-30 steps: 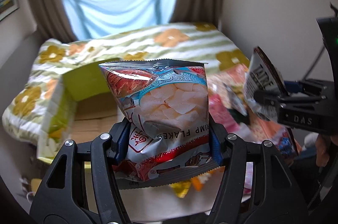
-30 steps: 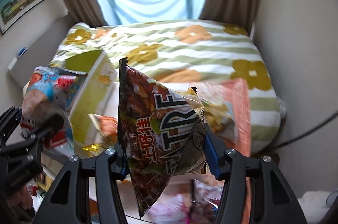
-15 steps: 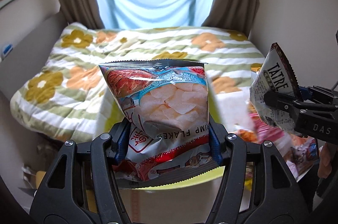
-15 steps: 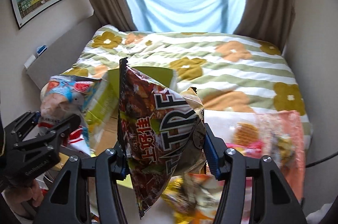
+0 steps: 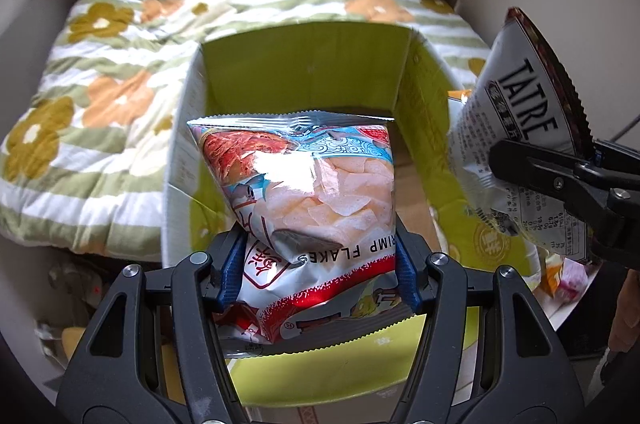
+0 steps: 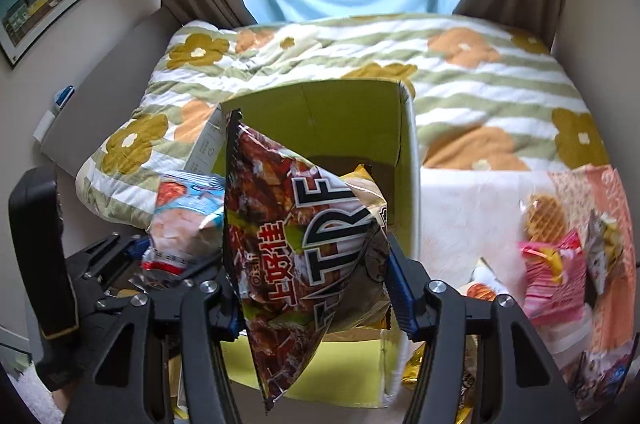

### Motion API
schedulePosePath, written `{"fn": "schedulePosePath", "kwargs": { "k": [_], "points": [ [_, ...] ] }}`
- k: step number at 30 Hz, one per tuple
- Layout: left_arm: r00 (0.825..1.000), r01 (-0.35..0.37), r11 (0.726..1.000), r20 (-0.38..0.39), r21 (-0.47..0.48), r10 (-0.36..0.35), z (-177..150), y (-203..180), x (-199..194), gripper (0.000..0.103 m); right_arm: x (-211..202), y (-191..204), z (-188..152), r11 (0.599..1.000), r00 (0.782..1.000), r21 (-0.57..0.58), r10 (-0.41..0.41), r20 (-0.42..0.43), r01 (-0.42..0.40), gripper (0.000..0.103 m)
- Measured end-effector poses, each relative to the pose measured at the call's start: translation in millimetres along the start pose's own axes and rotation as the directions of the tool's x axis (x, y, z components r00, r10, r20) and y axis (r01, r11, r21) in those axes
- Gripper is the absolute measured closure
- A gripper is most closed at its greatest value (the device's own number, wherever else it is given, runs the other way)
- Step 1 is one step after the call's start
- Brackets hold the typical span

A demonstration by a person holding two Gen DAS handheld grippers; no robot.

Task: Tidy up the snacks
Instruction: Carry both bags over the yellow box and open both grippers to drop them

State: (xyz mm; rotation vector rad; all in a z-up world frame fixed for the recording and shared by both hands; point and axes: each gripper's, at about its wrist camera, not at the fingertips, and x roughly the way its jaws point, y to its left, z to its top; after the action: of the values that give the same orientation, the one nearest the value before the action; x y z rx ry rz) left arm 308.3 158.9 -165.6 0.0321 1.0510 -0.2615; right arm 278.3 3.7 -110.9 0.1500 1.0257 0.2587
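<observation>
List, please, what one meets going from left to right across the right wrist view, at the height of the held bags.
Left hand-held gripper → shrimp flakes bag → dark Tatre bag → green box wall → pink snack packet

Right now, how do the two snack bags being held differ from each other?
The shrimp flakes bag is pale, blue, white and red, with a see-through window showing chips; the Tatre bag is dark brown and opaque. The shrimp flakes bag faces its camera flat and upside down, while the Tatre bag is turned edge-on and creased. Both are sealed, pinched between fingers, and held over the green-lined box.
</observation>
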Motion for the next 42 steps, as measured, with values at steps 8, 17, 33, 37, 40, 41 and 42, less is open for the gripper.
{"fn": "schedulePosePath", "kwargs": {
  "k": [8, 17, 33, 37, 40, 41, 42],
  "points": [
    [0.996, -0.085, 0.995, 0.016, 0.049, 0.085, -7.7, -16.8, -2.1, 0.0, 6.0, -5.0, 5.3, 0.999, 1.0, -0.02, 0.026, -0.013, -0.026, 0.05],
    [0.989, -0.129, 0.988, 0.066, -0.086, 0.135, -27.7, 0.2, -41.2, 0.0, 6.2, 9.2, 3.7, 0.99, 0.997, -0.122, 0.071, -0.014, -0.072, 0.05],
    [0.976, -0.166, 0.969, 0.113, -0.182, 0.189, -47.6, 43.1, -76.5, 0.0, 30.0, 24.9, -21.2, 0.988, 0.994, -0.133, 0.065, -0.084, -0.076, 0.0],
    [0.977, -0.159, 0.97, 0.112, -0.184, 0.181, -52.1, 48.0, -80.6, 0.0, 27.9, 17.3, -29.8, 0.993, 0.993, -0.07, 0.084, -0.084, -0.09, 0.0],
    [0.979, -0.148, 0.974, 0.117, -0.17, 0.169, -51.5, 49.4, -85.1, 0.0, 19.8, 17.2, -30.3, 0.996, 0.995, -0.051, 0.067, -0.071, -0.07, 0.0],
    [0.979, -0.144, 0.976, 0.123, -0.163, 0.165, -50.6, 49.2, -86.9, 0.0, 16.1, 18.0, -30.5, 0.997, 0.996, -0.048, 0.061, -0.062, -0.064, 0.0],
    [0.979, -0.136, 0.979, 0.128, -0.154, 0.156, -49.2, 48.4, -88.7, 0.0, 11.5, 18.8, -30.7, 0.997, 0.997, -0.044, 0.057, -0.051, -0.059, 0.0]
  ]
}}
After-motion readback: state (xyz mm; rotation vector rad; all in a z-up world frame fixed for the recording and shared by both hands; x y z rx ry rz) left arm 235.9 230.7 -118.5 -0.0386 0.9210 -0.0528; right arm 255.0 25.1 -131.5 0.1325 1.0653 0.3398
